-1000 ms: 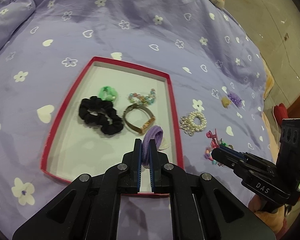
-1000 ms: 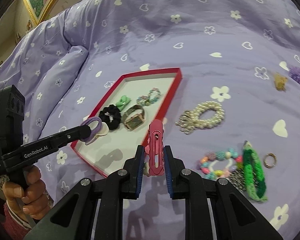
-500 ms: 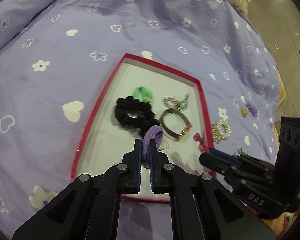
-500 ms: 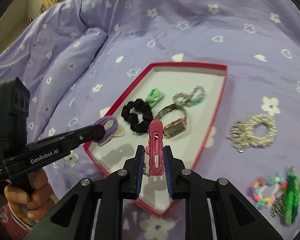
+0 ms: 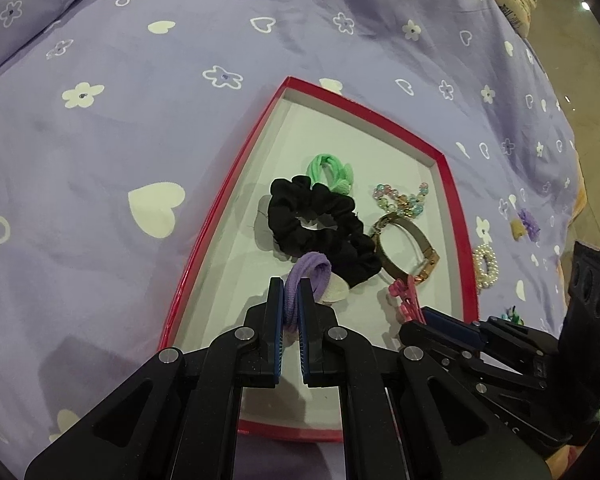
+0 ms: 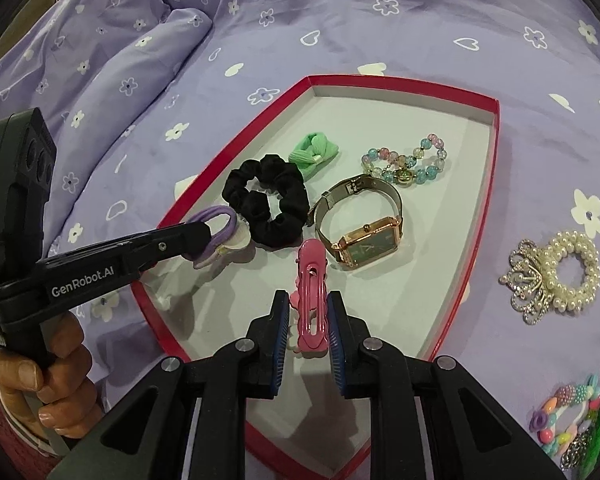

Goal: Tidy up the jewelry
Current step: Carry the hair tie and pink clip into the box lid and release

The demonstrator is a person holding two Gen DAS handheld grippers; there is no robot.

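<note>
Purple hair tie (image 5: 309, 276) and pink hair clip (image 6: 311, 298) held over the red tray (image 6: 482, 224).
The left gripper (image 5: 290, 312) pinches the tie beside the black scrunchie (image 5: 320, 224); the right gripper (image 6: 308, 328) clamps the clip near the watch (image 6: 370, 244). A pearl bracelet (image 6: 572, 272) lies on the bed (image 6: 380, 20).

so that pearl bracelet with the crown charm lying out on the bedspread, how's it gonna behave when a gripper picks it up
The pearl bracelet is probably floppy: separate beads on a string, so it would likely sag from one pinch point. The round pearls look glossy, so the pads may slip unless they close across the strand. The crown charm would likely dangle and swing, perhaps snagging the bedspread.
</note>
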